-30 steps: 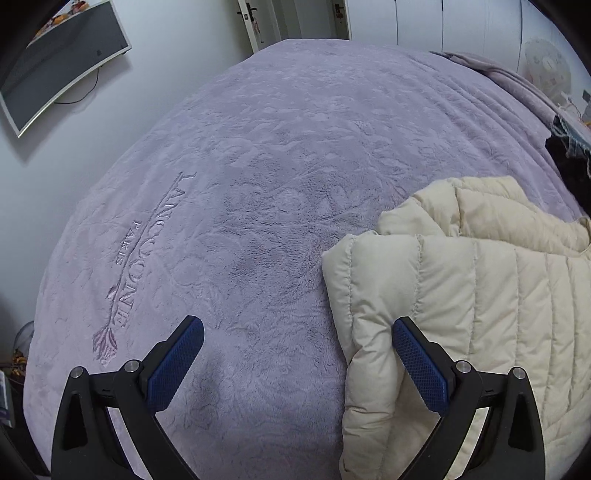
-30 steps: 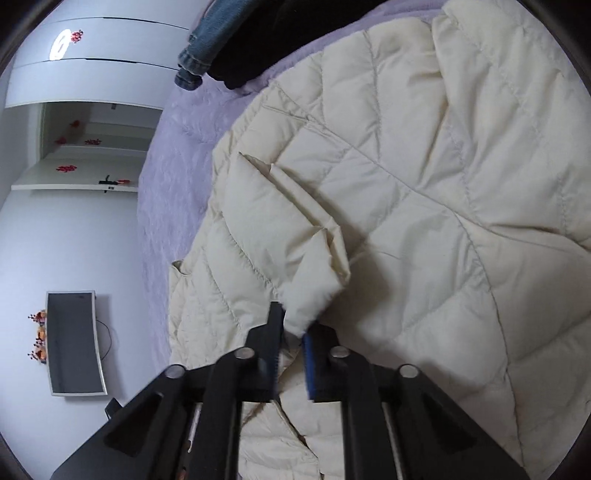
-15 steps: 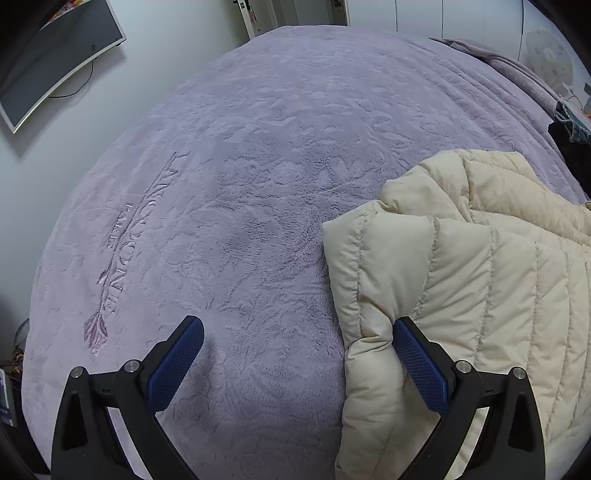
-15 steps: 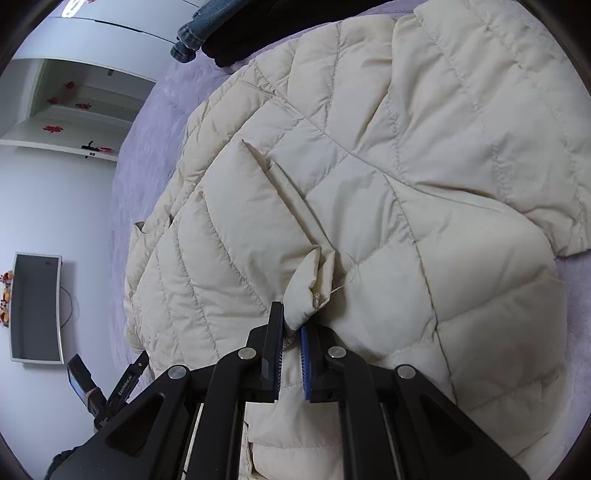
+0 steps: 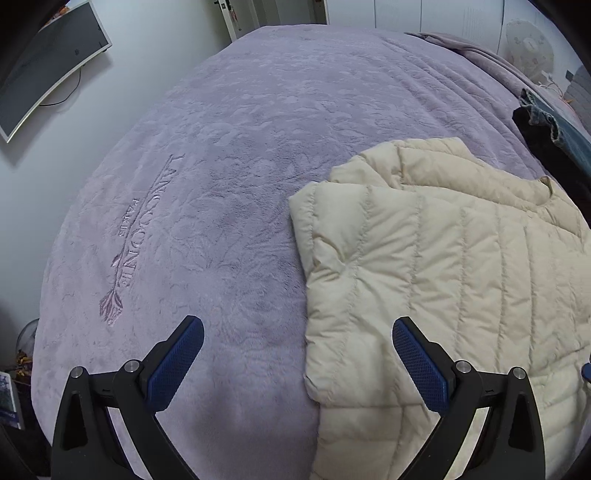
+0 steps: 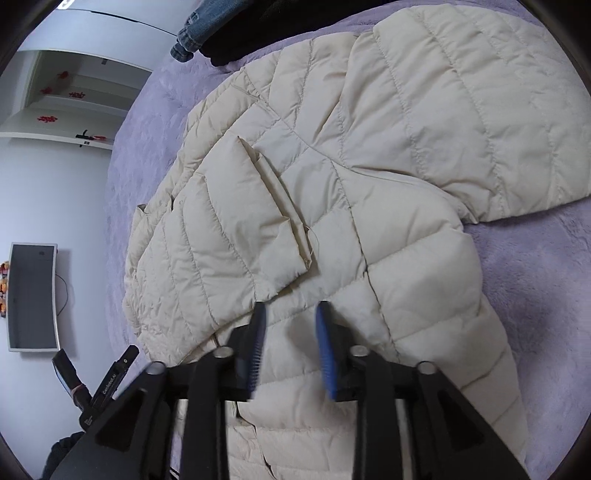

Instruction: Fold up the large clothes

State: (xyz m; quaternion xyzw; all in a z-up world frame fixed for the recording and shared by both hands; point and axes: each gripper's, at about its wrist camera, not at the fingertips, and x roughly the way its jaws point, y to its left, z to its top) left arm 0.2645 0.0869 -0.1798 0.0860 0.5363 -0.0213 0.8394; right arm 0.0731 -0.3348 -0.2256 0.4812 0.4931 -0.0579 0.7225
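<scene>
Jacket: a cream quilted puffer jacket (image 5: 436,266) (image 6: 332,192) lies flat on the lavender plush bedspread (image 5: 229,177) (image 6: 535,266), on the right side of the bed in the left wrist view.
Long axis: in the left wrist view the jacket runs from near to far along the right half of the frame, its quilting seams running the same way.
Which way it points: the collar edge (image 5: 543,184) sits at the far right of that view; the folded side edge faces left, toward the bare spread.
Folded flap: in the right wrist view a sleeve panel (image 6: 236,221) lies doubled over the body, its free corner pointing toward the gripper.
Left gripper: the left gripper (image 5: 297,362) hangs low over the near edge with jaws spread wide and nothing between them; the left finger (image 5: 177,363) is over bare spread, the right finger (image 5: 419,365) over the jacket's near left edge.
Right gripper: the right gripper (image 6: 290,347) sits just short of the flap's corner, jaws parted a moderate way, gripping nothing.
Far clutter: blue jeans (image 5: 554,129) (image 6: 195,26) and a black garment (image 5: 535,144) (image 6: 251,33) lie beyond the jacket.
Room: a wall-mounted TV (image 5: 40,74) (image 6: 33,295) hangs on the left wall.
Embroidery: a logo (image 5: 136,236) is stitched into the spread left of the jacket.
</scene>
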